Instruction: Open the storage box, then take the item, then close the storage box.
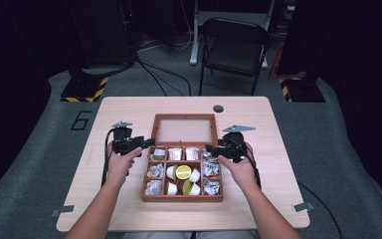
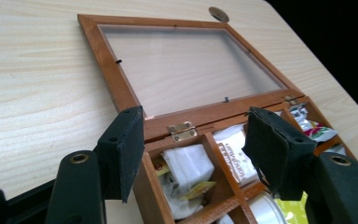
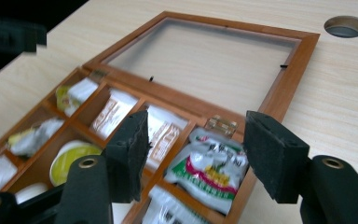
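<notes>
Wooden compartment box point(image 1: 181, 198): set at the middle of the table point(image 1: 129, 112), its compartments exposed; the work in hand is judged to be the handling of its lid.
Glass-paned lid point(image 1: 184, 129): laid flat on the table behind the box, folded back on its brass hinges point(image 2: 182, 130), so that every compartment is left reachable from above.
Left gripper point(image 1: 140, 143): held at the box's rear left corner; in the left gripper view its jaws are seen spread, with the corner and hinge beyond them and nothing pinched.
Right gripper point(image 1: 211, 150): held at the rear right corner; its jaws likewise stand apart above a printed foil sachet point(image 3: 209, 168), no pad pressing on anything.
Symmetry of the hold: one gripper is kept at each rear corner, presumably so that the wide lid can be taken evenly from both ends.
Contents: white paper sachets point(image 3: 112, 112) in the rear row, white cups point(image 1: 194, 175) and yellow-green lidded cups point(image 1: 183, 172) in the centre, crumpled foil packets point(image 1: 155, 171) at the sides.
Surroundings: a round cable hole point(image 1: 218, 108) lies behind the lid; a folding chair point(image 1: 234, 47) stands beyond the table.
Obstructions: sachets standing proud of the rear compartments could be caught under a closing lid.
</notes>
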### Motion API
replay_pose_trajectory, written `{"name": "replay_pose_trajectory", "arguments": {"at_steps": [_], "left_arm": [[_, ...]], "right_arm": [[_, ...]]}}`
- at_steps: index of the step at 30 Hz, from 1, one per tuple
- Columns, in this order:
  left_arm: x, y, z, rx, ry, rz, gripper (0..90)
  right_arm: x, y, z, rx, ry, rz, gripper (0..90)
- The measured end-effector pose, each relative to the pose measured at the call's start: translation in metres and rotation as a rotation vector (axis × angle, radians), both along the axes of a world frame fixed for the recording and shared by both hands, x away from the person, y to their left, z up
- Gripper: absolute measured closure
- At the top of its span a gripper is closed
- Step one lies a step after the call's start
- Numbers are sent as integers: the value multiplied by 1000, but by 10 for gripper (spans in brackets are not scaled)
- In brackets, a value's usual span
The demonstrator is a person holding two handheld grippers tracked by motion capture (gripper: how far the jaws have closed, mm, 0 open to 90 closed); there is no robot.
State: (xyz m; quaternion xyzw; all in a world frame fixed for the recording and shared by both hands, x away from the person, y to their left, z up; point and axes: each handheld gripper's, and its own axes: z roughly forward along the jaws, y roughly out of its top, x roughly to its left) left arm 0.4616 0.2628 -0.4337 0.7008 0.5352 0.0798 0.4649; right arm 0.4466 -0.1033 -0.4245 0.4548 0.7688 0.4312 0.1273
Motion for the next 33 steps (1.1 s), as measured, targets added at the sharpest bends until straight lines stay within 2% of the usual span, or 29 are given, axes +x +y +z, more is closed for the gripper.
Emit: {"name": "replay_pose_trajectory", "arguments": {"at_steps": [4,7,10,16,19,25,33], "left_arm": [[-11,-1,3,8,-17,-3,372],[-17,-2,3,15,-26,-12,371],[-20,-3,0,23,-17,-26,371],[-21,-3,0,21,-21,-36,371],[-21,-2,-1,17,-19,-35,371],[-23,-1,0,4,-21,-30,370],[-25,-2,1,10,-24,-35,371]], "right_arm": [[-10,1,-3,22,-3,32,426],[-12,5,-6,-5,-2,53,427],[-13,10,-12,30,13,85,430],[-21,32,-21,-10,28,166,422],[-25,42,-24,-37,13,199,420],[-28,51,-31,-41,33,217,415],[-28,65,-40,-63,64,240,387]]}}
